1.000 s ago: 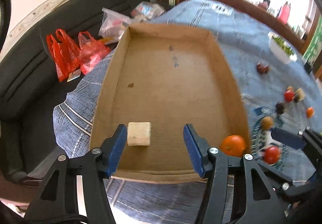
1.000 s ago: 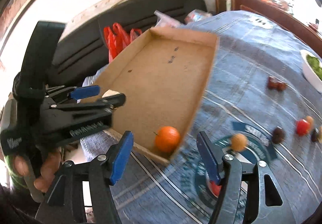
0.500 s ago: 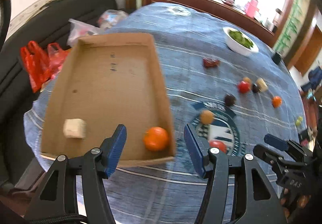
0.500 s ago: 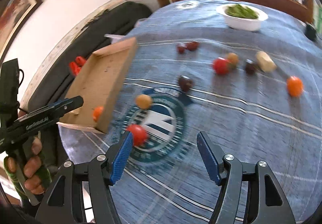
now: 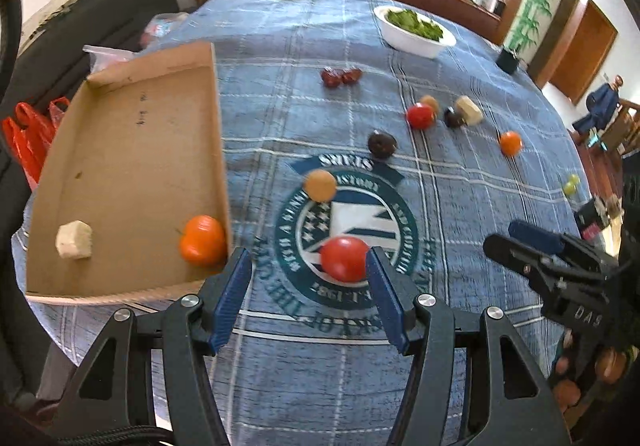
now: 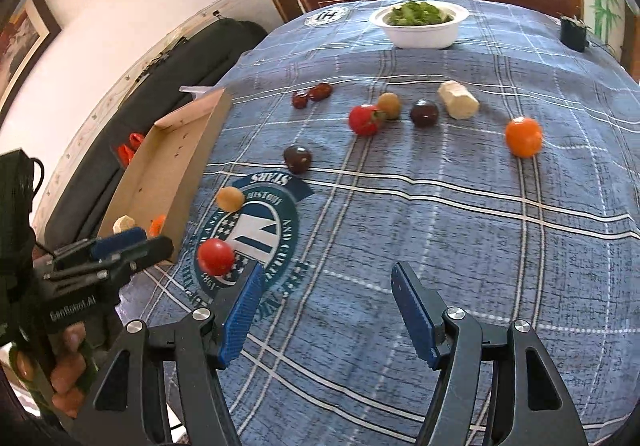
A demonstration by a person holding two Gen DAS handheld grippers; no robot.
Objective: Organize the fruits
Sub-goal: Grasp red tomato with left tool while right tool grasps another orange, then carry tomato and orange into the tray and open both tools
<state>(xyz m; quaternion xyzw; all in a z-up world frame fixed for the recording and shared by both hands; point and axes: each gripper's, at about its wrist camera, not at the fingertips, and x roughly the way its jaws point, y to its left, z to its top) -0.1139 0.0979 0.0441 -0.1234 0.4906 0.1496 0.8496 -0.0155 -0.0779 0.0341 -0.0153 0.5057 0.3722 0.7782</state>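
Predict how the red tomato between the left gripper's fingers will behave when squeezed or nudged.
The red tomato looks round and glossy, so it will probably roll on the flat tablecloth if nudged. Its smooth skin may slip from the open left gripper. Likely soft, so bruising seems possible.

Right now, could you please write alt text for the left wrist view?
The open left gripper frames a red tomato on a blue plaid tablecloth. Left, a cardboard tray holds an orange fruit and a pale chunk.
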